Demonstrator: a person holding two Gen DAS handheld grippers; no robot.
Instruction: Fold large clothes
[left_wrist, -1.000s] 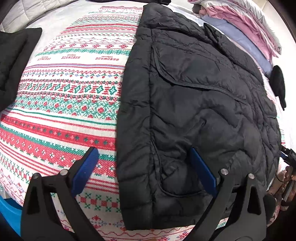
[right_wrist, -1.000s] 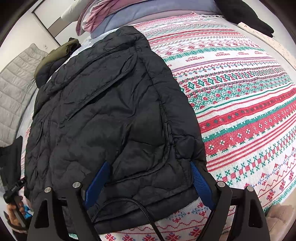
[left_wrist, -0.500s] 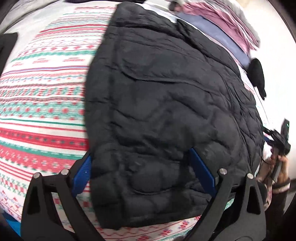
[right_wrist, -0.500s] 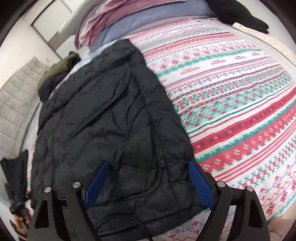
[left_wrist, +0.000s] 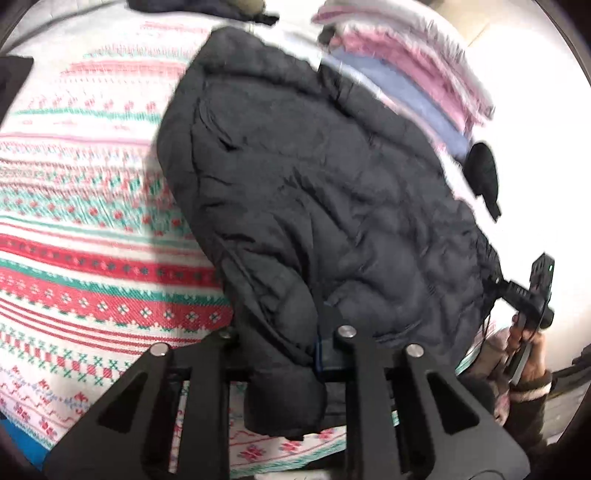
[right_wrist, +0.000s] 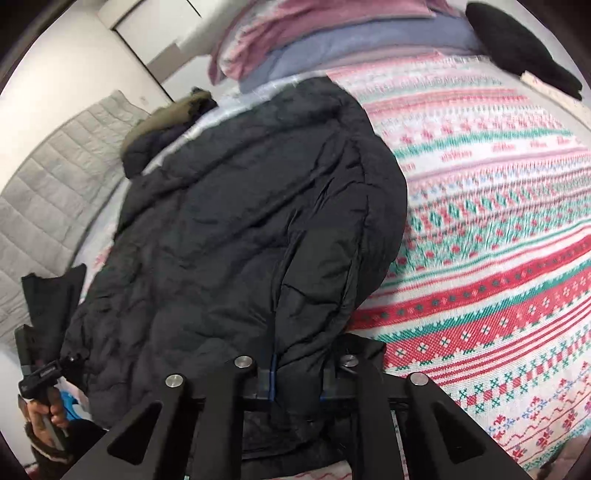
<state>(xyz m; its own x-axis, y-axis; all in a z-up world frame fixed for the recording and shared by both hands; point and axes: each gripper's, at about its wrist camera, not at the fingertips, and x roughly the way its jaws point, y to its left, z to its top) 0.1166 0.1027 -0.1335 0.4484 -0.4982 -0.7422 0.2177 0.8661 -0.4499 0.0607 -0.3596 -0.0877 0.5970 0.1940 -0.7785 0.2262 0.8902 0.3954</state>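
A large black quilted jacket (left_wrist: 314, 184) lies lengthwise on a bed with a red, green and white patterned blanket (left_wrist: 81, 258). My left gripper (left_wrist: 280, 354) is shut on the jacket's near hem at its left side, with fabric bunched between the fingers. In the right wrist view the same jacket (right_wrist: 240, 221) shows, and my right gripper (right_wrist: 297, 373) is shut on its near hem at the right side. The hem is lifted off the blanket (right_wrist: 498, 258) at both grips. The fingertips are hidden by cloth.
Folded pink and blue bedding (left_wrist: 406, 74) is stacked at the far end. A small black item (left_wrist: 484, 173) lies right of the jacket. An olive garment (right_wrist: 170, 118) and a grey quilted cover (right_wrist: 48, 192) lie on the left. Another black garment (right_wrist: 524, 48) sits far right.
Both grippers went from open around the hem to shut on it. The near hem has been gathered and raised, and the jacket's lower part has bunched toward the far end.
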